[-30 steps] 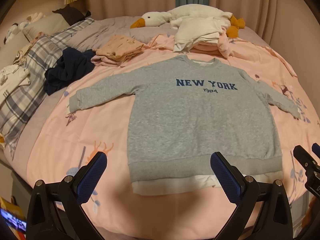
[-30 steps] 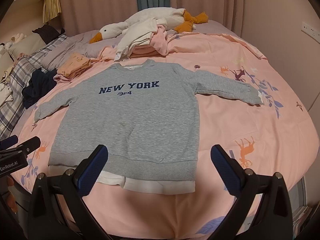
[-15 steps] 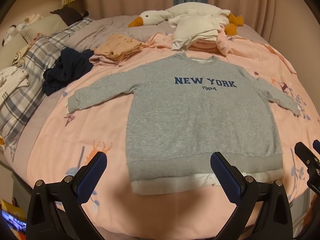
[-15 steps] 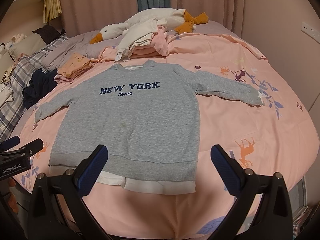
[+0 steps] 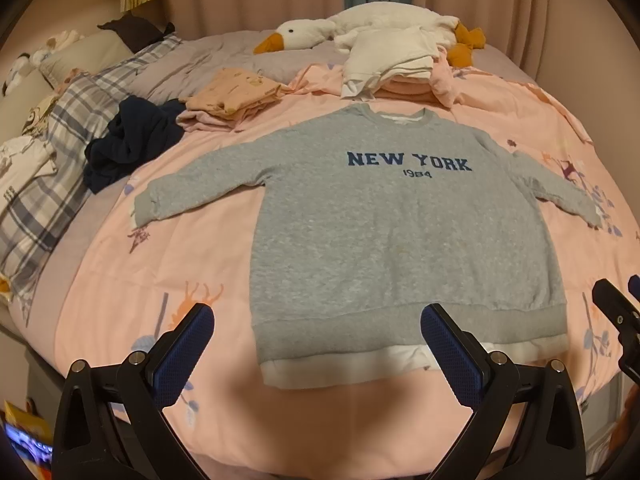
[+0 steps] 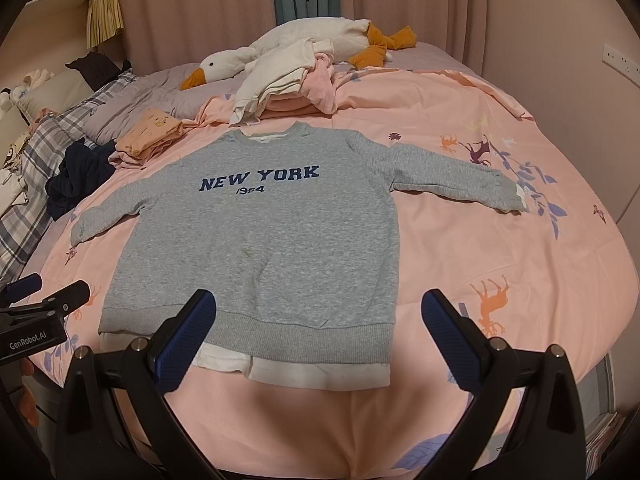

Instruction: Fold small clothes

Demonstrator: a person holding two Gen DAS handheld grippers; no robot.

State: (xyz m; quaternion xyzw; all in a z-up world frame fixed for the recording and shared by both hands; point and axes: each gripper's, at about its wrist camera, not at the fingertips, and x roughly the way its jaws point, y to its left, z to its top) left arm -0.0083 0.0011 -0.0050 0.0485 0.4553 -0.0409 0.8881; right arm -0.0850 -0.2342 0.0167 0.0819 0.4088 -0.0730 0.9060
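Observation:
A grey "NEW YORK 1984" sweatshirt [image 5: 404, 240] with a white hem lies flat, face up, sleeves spread, on the pink bedspread [image 5: 168, 264]. It also shows in the right wrist view [image 6: 264, 248]. My left gripper [image 5: 316, 344] is open and empty, held above the near edge of the bed by the sweatshirt's hem. My right gripper [image 6: 320, 340] is open and empty, over the hem's right half. Each gripper shows at the edge of the other's view.
At the back lie a stack of folded white and pink clothes [image 5: 396, 68], a folded peach stack [image 5: 232, 96], a plush goose [image 5: 340, 32] and a crumpled navy garment [image 5: 128, 140]. A plaid blanket [image 5: 44, 168] and pillows lie on the left. The bed edge is just below the grippers.
Both grippers have edged slightly forward toward the hem, staying open. The sweatshirt has not moved.

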